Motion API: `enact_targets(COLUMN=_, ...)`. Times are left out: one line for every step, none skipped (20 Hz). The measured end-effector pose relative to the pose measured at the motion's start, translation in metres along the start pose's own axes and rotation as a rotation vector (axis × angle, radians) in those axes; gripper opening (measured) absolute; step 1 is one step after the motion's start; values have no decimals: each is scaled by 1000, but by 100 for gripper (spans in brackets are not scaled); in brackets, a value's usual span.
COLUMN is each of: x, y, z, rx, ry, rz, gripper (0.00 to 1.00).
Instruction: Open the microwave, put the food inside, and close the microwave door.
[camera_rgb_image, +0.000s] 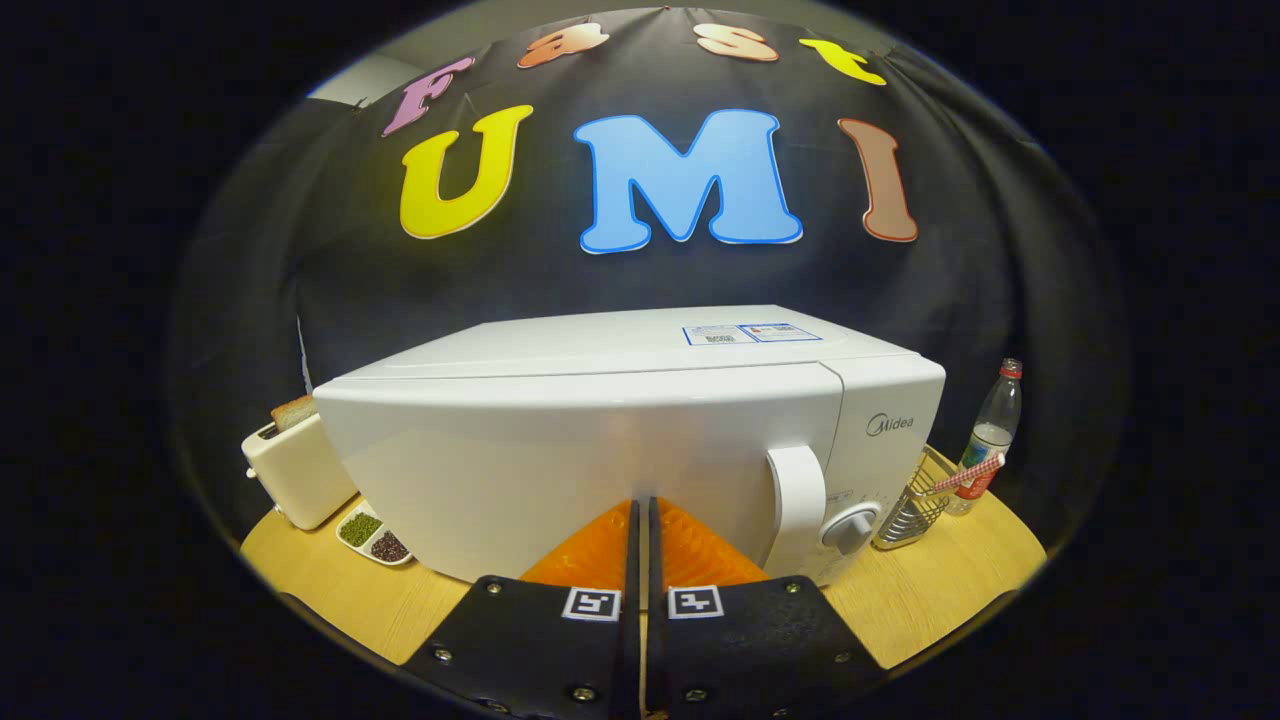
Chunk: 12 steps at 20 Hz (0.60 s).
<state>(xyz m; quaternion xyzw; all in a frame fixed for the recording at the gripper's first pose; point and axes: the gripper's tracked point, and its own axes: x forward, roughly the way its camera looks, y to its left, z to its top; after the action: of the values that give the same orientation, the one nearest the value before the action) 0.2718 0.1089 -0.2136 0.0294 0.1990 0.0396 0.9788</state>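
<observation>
Gripper (640, 505) clenched, fingers together, nothing held, tips at the closed microwave (600, 440) door. Left of it: toaster (295, 470) and divided dish (375, 535); right, beyond handle (800, 500): wire rack (912, 505), bottle (990, 435). Bare table (940, 580) both sides.

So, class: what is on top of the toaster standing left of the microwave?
A slice of toast sticks up from the toaster; its lower part sits hidden in the slot. The shut gripper touches the closed microwave door.

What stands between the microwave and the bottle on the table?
In the gripper view, a wire basket stands between the microwave and the bottle.
</observation>
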Motion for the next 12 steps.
enact_targets(x=-6, y=3, z=4, rx=1, ry=-11, rz=10, gripper=3)
enact_targets(x=-15, y=2, z=9, rx=-10, ry=-26, rz=1, gripper=3)
enact_targets(x=-26, y=2, z=16, rx=-15, ry=-45, rz=4, gripper=3)
enact_targets(x=-37, y=3, z=20, rx=-16, ry=-63, rz=8, gripper=3)
enact_targets(x=-49, y=3, z=25, rx=-21, ry=-81, rz=7, gripper=3)
enact_targets(x=-61, y=2, z=29, rx=-25, ry=-98, rz=5, gripper=3)
enact_targets(x=-73, y=1, z=32, rx=-28, ry=-112, rz=3, gripper=3)
enact_targets(x=-85, y=1, z=35, rx=-29, ry=-124, rz=4, gripper=3)
enact_targets(x=-98, y=0, z=38, rx=-35, ry=-137, rz=3, gripper=3)
enact_targets(x=-110, y=-1, z=41, rx=-41, ry=-149, rz=-1, gripper=3)
enact_targets(x=-122, y=-2, z=44, rx=-46, ry=-160, rz=-1, gripper=3)
enact_targets(x=-134, y=-2, z=44, rx=-52, ry=-168, rz=0, gripper=3)
